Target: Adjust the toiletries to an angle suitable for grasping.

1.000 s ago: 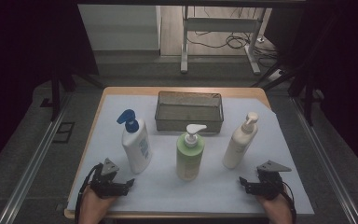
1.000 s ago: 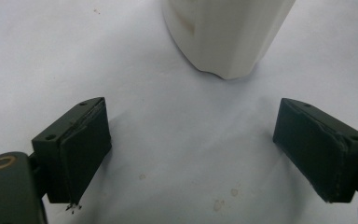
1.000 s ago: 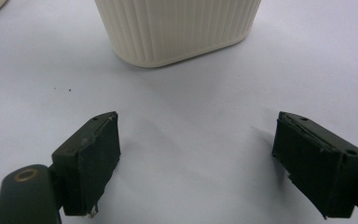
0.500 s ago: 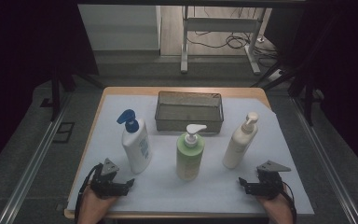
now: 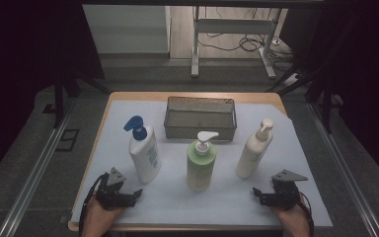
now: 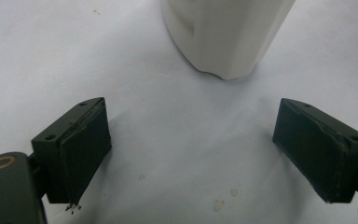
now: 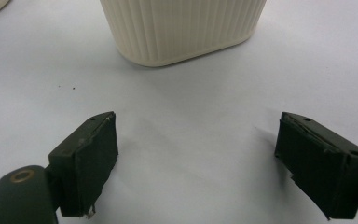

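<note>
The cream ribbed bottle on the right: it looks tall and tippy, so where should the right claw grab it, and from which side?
Probably the lower body of the cream ribbed bottle, approached level from the near side, where the right claw already sits open. The bottle stands upright, leaning a little; its body is broad and ribbed, while the thin pump offers poor purchase.

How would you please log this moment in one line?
left claw: open, empty | right claw: open, empty | white blue-pump bottle, green pump bottle, cream pump bottle: upright | wire mesh basket: empty
</note>
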